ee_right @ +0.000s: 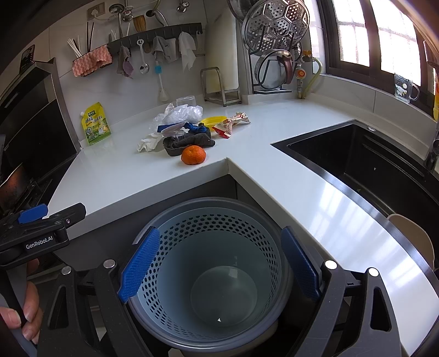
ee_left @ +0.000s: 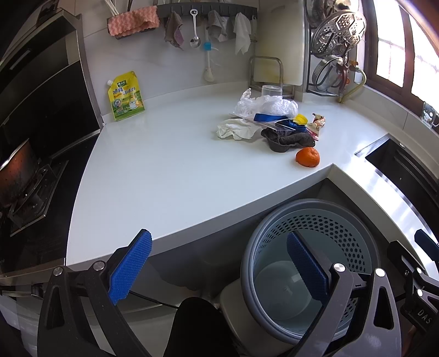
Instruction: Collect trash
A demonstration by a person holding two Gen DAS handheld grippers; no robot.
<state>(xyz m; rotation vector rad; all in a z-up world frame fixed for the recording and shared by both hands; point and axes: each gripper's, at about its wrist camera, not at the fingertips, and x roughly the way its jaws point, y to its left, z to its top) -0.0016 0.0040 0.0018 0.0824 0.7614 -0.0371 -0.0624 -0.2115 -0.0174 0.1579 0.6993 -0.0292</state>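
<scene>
Both claws, left claw (ee_left: 216, 270) and right claw (ee_right: 219, 265), gape apart and hold nothing above the bare bin (ee_right: 164, 324), while the trash pile (ee_right: 181, 131) lies ahead near the bench's (ee_right: 131, 175) inner corner.

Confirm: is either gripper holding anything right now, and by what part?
Nothing held. The left gripper and right gripper both have jaws open and empty above the bin; the trash pile lies untouched on the counter.

I see a yellow seasoning pouch (ee_right: 96, 125) standing against the wall, a black sink (ee_right: 365, 162) set in the tabletop (ee_right: 274, 142), and a steel steamer rack (ee_right: 274, 23) by the window.
</scene>
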